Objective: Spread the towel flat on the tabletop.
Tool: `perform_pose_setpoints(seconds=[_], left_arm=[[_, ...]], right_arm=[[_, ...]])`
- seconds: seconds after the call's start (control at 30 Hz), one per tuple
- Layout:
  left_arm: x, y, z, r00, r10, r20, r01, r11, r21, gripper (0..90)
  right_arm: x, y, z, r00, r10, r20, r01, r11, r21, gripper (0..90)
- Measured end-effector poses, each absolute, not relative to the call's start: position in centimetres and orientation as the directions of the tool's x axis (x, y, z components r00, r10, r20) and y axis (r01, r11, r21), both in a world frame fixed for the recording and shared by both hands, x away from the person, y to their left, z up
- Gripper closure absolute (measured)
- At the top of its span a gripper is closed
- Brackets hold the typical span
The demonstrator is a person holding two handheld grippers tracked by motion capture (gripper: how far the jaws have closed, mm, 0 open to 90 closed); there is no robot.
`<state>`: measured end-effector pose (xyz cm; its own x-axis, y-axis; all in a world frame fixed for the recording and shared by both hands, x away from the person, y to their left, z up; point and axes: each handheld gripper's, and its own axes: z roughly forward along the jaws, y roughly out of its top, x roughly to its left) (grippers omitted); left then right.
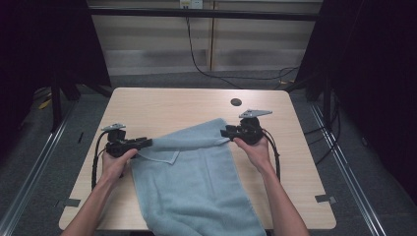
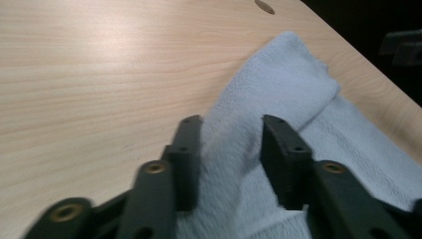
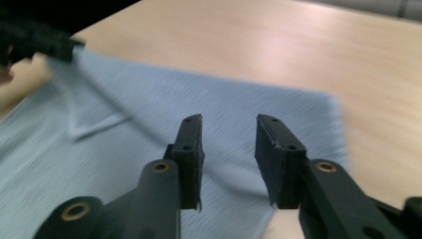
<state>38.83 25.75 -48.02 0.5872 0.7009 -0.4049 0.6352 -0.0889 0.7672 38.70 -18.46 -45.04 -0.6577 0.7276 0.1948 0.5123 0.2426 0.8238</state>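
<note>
A light blue towel point(image 1: 196, 182) lies on the wooden table point(image 1: 172, 103), and its near end hangs over the front edge. My left gripper point(image 1: 147, 142) is at the towel's far left corner, which is folded over. In the left gripper view a thick ridge of towel point(image 2: 278, 74) fills the gap between the jaws of the left gripper point(image 2: 231, 129). My right gripper point(image 1: 225, 132) is at the far right corner. In the right gripper view its jaws point(image 3: 229, 127) stand apart just above the flat towel point(image 3: 174, 99), with nothing pinched between them.
A dark round hole point(image 1: 236, 102) sits in the table beyond the towel. Bare wood lies to the far side and both sides of the towel. Cables point(image 1: 196, 59) run over the floor behind the table, and dark frames stand left and right.
</note>
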Motion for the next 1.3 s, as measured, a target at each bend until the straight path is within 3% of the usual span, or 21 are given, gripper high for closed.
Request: perform_pose_setpoints(seconds=[0.07, 0.17, 0.23, 0.27, 0.33, 0.47, 0.53, 0.7, 0.8, 1.07, 1.3], left_arm=[[36.6, 25.4, -46.5, 0.659, 0.676, -0.329, 0.563, -0.155, 0.812, 57.1], [35.2, 24.7, -46.0, 0.715, 0.633, -0.297, 0.530, -0.213, 0.821, 61.6], [33.3, 23.2, -47.1, 0.786, 0.538, -0.306, 0.527, -0.325, 0.785, 64.5], [33.3, 23.2, -47.1, 0.786, 0.538, -0.306, 0.527, -0.325, 0.785, 65.2], [32.3, 22.0, -49.2, 0.805, 0.524, -0.279, 0.534, -0.433, 0.727, 65.9], [33.0, 22.0, -50.6, 0.780, 0.557, -0.286, 0.558, -0.411, 0.721, 67.7], [34.0, 21.6, -50.7, 0.762, 0.591, -0.265, 0.557, -0.390, 0.733, 68.6], [35.0, 21.0, -51.0, 0.759, 0.595, -0.264, 0.549, -0.366, 0.751, 68.9], [34.6, 20.5, -51.0, 0.779, 0.576, -0.247, 0.527, -0.389, 0.755, 63.0], [31.6, 18.9, -50.7, 0.856, 0.479, -0.195, 0.445, -0.489, 0.751, 61.1], [25.9, 19.4, -50.0, 0.904, 0.368, -0.219, 0.404, -0.565, 0.719, 61.2]], right_arm=[[37.5, -17.6, -46.2, -0.715, 0.676, 0.180, 0.516, 0.337, 0.787, 68.8], [37.1, -17.1, -47.3, -0.728, 0.658, 0.192, 0.532, 0.365, 0.764, 68.8], [37.0, -16.5, -49.0, -0.723, 0.655, 0.218, 0.563, 0.376, 0.736, 68.7], [37.0, -16.5, -49.0, -0.723, 0.655, 0.218, 0.563, 0.376, 0.736, 68.7], [36.8, -15.9, -50.4, -0.730, 0.652, 0.206, 0.569, 0.412, 0.712, 68.9], [36.7, -16.3, -50.7, -0.722, 0.664, 0.195, 0.563, 0.399, 0.724, 71.5], [36.6, -16.9, -50.6, -0.697, 0.703, 0.142, 0.557, 0.407, 0.724, 71.5], [35.7, -18.2, -50.7, -0.695, 0.700, 0.165, 0.568, 0.393, 0.723, 71.5], [33.9, -19.1, -50.6, -0.706, 0.681, 0.192, 0.574, 0.392, 0.719, 71.7], [25.4, -20.1, -50.0, -0.736, 0.647, 0.198, 0.572, 0.438, 0.694, 72.0], [19.7, -19.9, -49.8, -0.768, 0.592, 0.243, 0.570, 0.459, 0.682, 71.5]])
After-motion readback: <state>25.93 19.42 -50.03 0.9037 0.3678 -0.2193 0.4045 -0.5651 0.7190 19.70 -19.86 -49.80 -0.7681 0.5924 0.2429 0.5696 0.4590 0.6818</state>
